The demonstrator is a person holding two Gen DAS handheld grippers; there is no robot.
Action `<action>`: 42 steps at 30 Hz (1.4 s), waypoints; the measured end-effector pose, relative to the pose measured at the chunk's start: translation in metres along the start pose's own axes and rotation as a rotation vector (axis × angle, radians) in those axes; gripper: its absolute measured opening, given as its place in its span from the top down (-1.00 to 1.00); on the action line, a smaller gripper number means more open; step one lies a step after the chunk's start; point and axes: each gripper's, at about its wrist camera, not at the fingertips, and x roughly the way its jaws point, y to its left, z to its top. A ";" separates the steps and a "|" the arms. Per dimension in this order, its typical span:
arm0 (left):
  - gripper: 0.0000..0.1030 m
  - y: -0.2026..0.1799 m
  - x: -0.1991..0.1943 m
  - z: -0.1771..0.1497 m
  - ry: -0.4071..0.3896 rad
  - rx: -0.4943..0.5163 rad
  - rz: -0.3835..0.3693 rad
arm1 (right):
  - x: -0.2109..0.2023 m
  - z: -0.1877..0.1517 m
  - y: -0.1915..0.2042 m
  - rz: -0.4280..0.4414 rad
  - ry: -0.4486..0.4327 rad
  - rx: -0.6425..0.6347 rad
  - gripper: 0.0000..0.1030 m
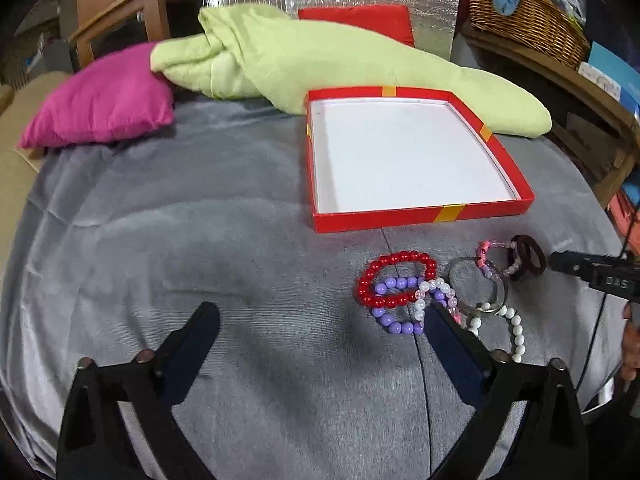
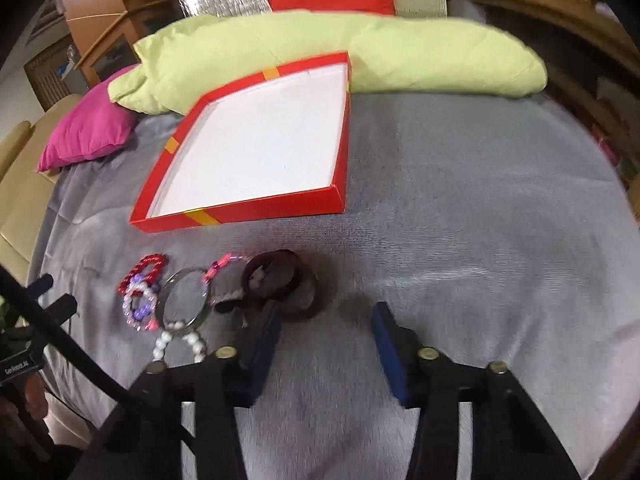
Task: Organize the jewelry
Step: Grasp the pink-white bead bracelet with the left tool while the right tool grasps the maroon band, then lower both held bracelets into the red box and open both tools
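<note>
A pile of bracelets lies on the grey cover in front of a shallow red box [image 1: 380,220] with a white floor. The pile holds a red bead bracelet [image 1: 400,257], a purple one [image 1: 390,283], a white one [image 1: 516,332], a silver bangle [image 1: 486,310], a pink bracelet [image 1: 484,252] and dark red bangles [image 1: 540,260]. My left gripper [image 1: 322,312] is open, nothing between its fingers; its right finger overlaps the purple beads. My right gripper [image 2: 325,312] is open over bare cover, its left finger beside the dark red bangles [image 2: 304,308]. The box [image 2: 260,212] holds nothing.
A green pillow [image 1: 320,60], a pink cushion [image 1: 104,100] and a red cushion [image 1: 360,16] lie behind the box. A wicker basket [image 1: 528,20] stands on a wooden shelf at the back right, and a wooden cabinet [image 1: 120,12] at the back left.
</note>
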 end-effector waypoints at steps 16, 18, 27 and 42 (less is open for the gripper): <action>-0.42 -0.030 0.033 0.004 0.086 0.050 -0.170 | 0.027 0.009 0.007 0.024 0.001 -0.022 0.87; -0.40 -0.034 0.039 0.001 0.102 0.062 -0.161 | 0.026 0.010 0.005 0.032 -0.002 -0.006 0.87; 0.42 -0.046 0.041 0.000 0.099 0.076 -0.202 | 0.020 0.010 -0.010 0.063 -0.006 0.044 0.87; 0.85 -0.035 0.017 -0.002 0.029 0.075 -0.260 | 0.003 0.013 -0.030 0.274 -0.049 0.166 0.87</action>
